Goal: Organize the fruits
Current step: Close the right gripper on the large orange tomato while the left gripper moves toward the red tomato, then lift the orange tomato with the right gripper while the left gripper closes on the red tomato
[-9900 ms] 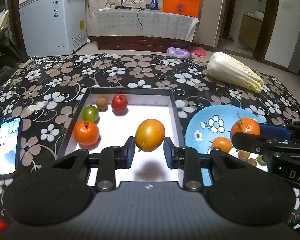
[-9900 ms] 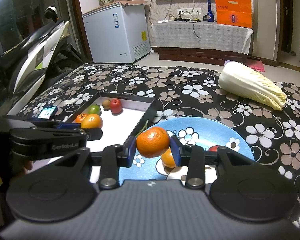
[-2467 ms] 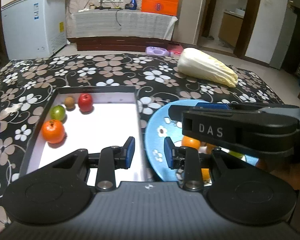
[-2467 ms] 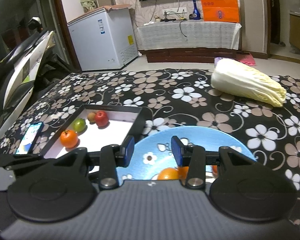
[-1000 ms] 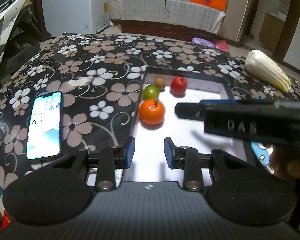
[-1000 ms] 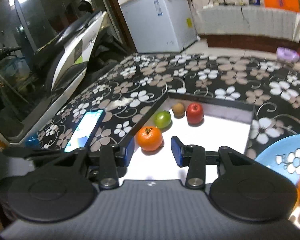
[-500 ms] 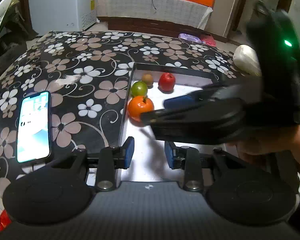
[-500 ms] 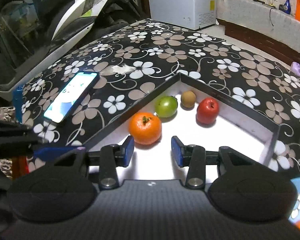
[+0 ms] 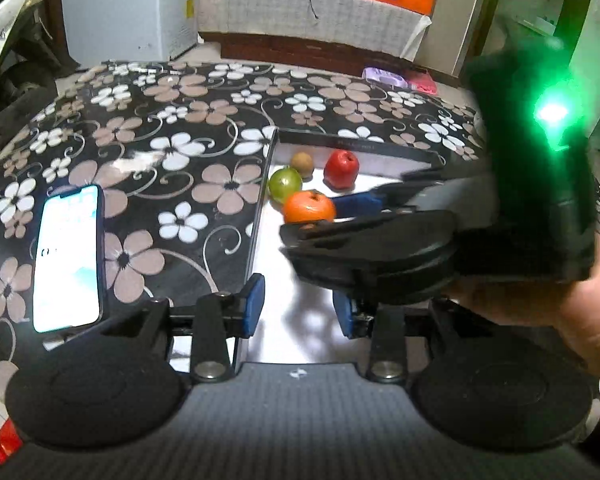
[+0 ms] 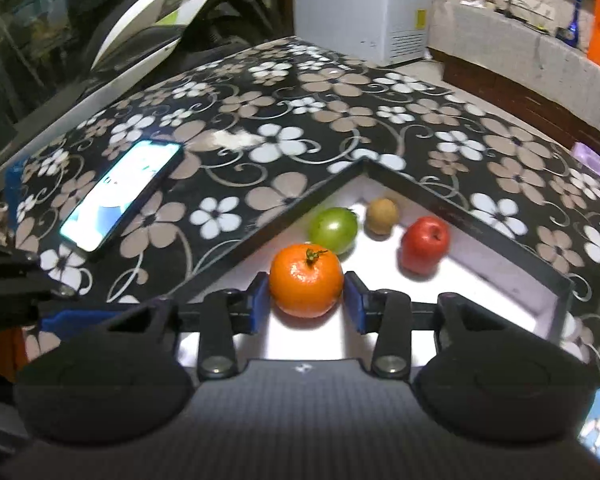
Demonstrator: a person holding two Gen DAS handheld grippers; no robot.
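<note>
Orange (image 10: pixel 306 285) sat between the right gripper's (image 10: pixel 306 300) pads, seemingly clamped for lifting from the tray (image 10: pixel 480 216), while the left gripper (image 9: pixel 298 306) hung near, empty, jaws opening.

We see an orange tangerine (image 10: pixel 306 280), a green fruit (image 10: pixel 333 229), a red apple (image 10: pixel 425 245) and a brown fruit (image 10: pixel 382 210) in a white-floored, black-walled tray (image 10: pixel 500 292) on a black, white-and-tan-flowered cloth (image 10: pixel 300 120).

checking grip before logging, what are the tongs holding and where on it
Right tongs straddle the orange at its two sides, low on the fruit; actual contact cannot be told. Left tongs, opening, hold nothing.
</note>
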